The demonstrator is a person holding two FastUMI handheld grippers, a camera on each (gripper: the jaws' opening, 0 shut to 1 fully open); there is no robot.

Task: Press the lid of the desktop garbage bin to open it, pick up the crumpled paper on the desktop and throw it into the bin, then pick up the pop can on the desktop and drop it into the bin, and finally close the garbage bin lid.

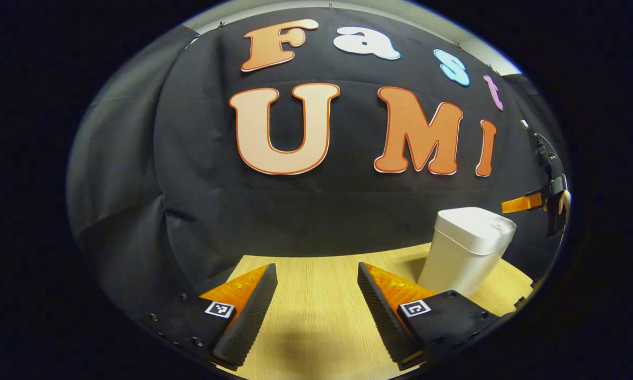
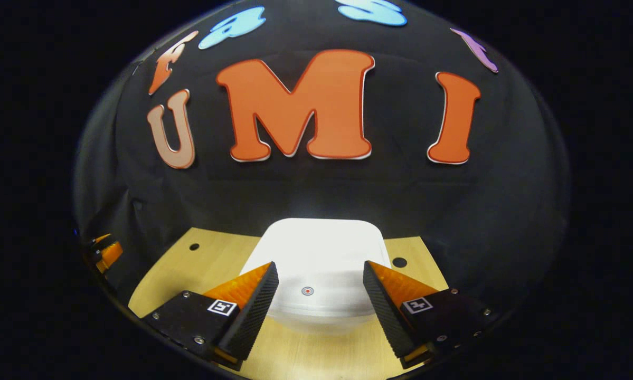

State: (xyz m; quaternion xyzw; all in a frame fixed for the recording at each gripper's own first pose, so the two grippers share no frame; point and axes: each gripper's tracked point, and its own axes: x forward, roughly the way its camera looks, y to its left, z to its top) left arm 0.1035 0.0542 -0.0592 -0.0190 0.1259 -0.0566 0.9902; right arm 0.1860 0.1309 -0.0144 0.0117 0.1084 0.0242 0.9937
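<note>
A white garbage bin [image 1: 466, 248] stands on the wooden table at the right of the left gripper view, lid down. My left gripper [image 1: 317, 277] is open over bare wood, well left of the bin. In the right gripper view the bin's closed lid [image 2: 321, 258] lies just below and ahead, with a small red dot [image 2: 307, 291] near its front edge. My right gripper [image 2: 320, 274] hovers open above the lid, fingers apart on either side of the dot. The right gripper [image 1: 527, 203] also shows at the far right of the left gripper view, above the bin, with a hand behind it.
The light wooden table [image 2: 216, 258] has two small dark holes [image 2: 399, 262] beside the bin. Black cloth walls close the booth just behind the table. The left gripper [image 2: 105, 253] shows at the far left edge of the right gripper view.
</note>
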